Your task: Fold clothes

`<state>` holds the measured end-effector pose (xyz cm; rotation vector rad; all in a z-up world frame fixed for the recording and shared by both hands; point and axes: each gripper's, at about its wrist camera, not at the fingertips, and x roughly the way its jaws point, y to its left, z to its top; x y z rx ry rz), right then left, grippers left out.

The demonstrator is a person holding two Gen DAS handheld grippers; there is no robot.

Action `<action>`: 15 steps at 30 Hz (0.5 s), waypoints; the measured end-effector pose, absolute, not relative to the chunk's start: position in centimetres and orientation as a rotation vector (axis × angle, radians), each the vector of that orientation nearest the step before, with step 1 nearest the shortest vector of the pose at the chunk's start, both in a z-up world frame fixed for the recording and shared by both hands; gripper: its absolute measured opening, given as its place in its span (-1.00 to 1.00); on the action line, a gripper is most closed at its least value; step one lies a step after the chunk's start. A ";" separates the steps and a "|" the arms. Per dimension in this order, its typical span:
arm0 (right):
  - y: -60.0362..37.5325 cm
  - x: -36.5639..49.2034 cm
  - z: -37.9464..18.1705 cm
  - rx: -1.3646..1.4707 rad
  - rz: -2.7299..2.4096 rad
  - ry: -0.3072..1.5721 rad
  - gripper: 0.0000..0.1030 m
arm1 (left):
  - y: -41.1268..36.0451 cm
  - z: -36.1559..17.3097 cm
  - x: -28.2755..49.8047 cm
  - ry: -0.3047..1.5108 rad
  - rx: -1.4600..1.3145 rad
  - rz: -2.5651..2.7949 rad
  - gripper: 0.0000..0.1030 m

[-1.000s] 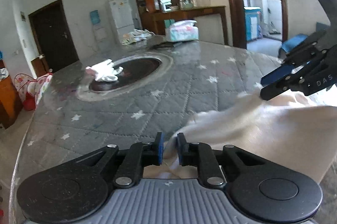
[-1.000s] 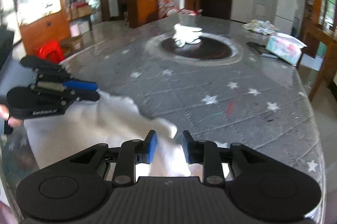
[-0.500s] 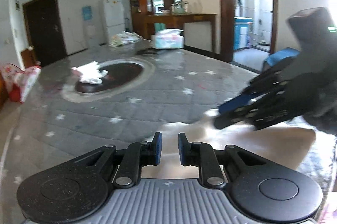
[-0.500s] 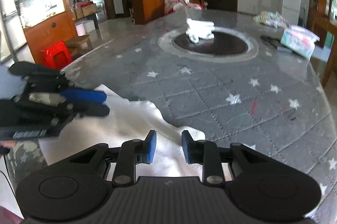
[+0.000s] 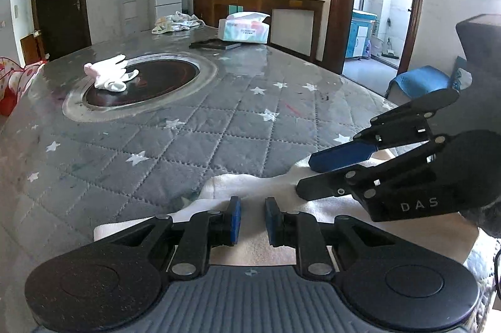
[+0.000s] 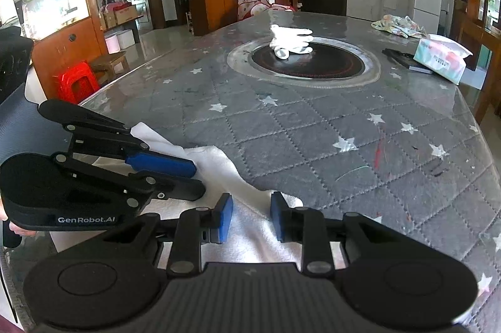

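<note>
Garment: white cloth [image 5: 250,185], lay at near edge of table [image 5: 219,126], under both grippers.
Left gripper [image 5: 252,220]: jaws slightly parted over cloth, nothing pinched.
Right gripper [image 6: 251,217]: jaws slightly parted over cloth, nothing pinched.
Centre: white gloves [image 6: 291,43] on dark round inset.
Far edge: tissue pack [image 5: 245,27].

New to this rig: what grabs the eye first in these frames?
Two black grippers with blue pads meet over a white garment at the near edge of a grey star-quilted table: left gripper, right gripper. Farther back, small white clothes lie on a dark round inset.
</note>
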<state>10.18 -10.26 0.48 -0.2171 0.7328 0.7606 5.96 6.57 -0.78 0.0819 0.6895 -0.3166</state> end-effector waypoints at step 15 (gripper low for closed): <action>-11.3 10.7 0.4 -0.247 0.698 0.731 -0.29 | 6.1 -0.8 5.6 0.677 0.107 -0.311 -0.52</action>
